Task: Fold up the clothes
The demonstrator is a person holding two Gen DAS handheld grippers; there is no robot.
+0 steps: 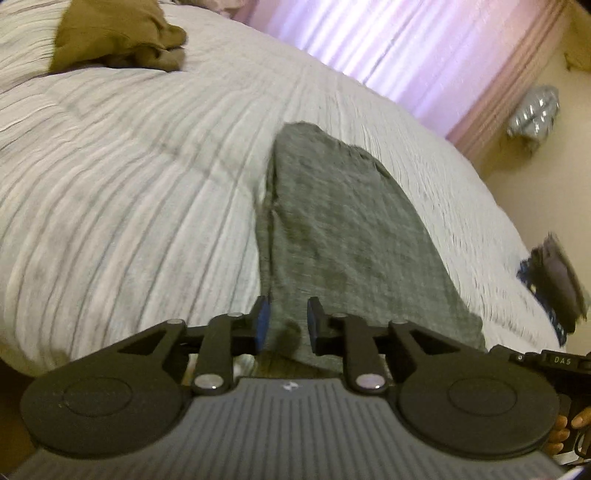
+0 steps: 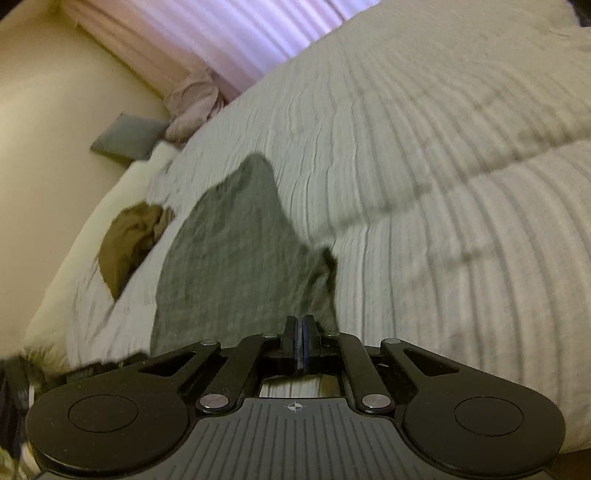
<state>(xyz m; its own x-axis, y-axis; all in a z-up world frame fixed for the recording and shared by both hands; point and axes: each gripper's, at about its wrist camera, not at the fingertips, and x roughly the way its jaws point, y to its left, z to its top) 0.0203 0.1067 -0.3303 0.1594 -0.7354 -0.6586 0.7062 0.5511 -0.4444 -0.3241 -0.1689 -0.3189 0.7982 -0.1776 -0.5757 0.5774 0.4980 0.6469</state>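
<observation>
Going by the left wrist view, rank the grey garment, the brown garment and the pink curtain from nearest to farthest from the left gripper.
From the left gripper:
1. Grey garment, directly ahead, its near end lying between the open jaws.
2. Brown garment, crumpled far up the bed at upper left.
3. Pink curtain, beyond the bed's far edge, upper right.

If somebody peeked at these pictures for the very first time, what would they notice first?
Probably the grey garment stretched out long in the middle of the big white ribbed bedspread. Next, the two black grippers at the bottom of each view: the left gripper open above the garment's near end, the right gripper shut at the garment's near edge. A crumpled brown garment lies farther off, and bright pinkish curtains glow behind the bed.
</observation>
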